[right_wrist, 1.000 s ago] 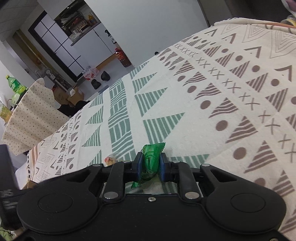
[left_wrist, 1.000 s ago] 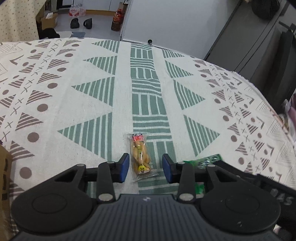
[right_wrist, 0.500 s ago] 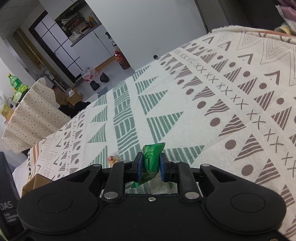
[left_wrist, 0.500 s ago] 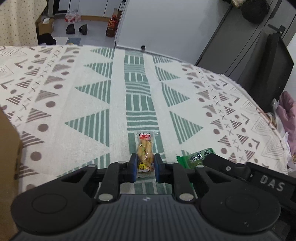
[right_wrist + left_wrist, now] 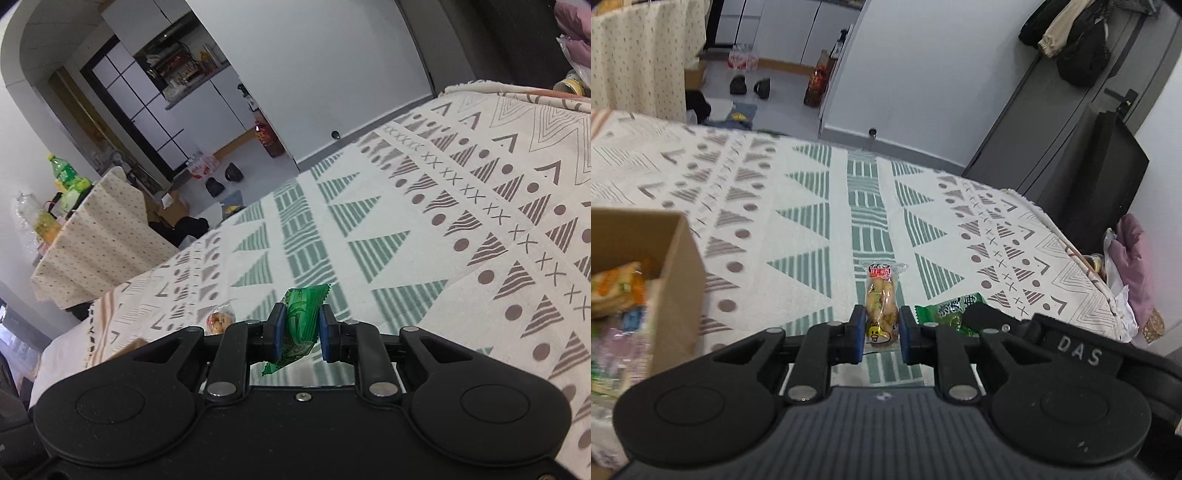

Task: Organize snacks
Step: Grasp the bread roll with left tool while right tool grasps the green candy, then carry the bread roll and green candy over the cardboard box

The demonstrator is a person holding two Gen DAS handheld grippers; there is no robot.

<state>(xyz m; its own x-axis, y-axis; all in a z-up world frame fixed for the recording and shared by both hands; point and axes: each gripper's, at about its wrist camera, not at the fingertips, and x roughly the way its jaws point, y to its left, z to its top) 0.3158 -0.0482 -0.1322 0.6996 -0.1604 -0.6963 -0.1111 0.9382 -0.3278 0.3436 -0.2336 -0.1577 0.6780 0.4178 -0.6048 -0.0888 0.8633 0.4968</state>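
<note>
The left claw (image 5: 882, 334) is clamping the yellow snack packet (image 5: 882, 302) above the patterned tabletop (image 5: 798, 229). The right claw (image 5: 301, 332) is gripping the green snack packet (image 5: 300, 325). The cardboard box (image 5: 676, 280) of snacks is sitting at 9 o'clock.
</note>
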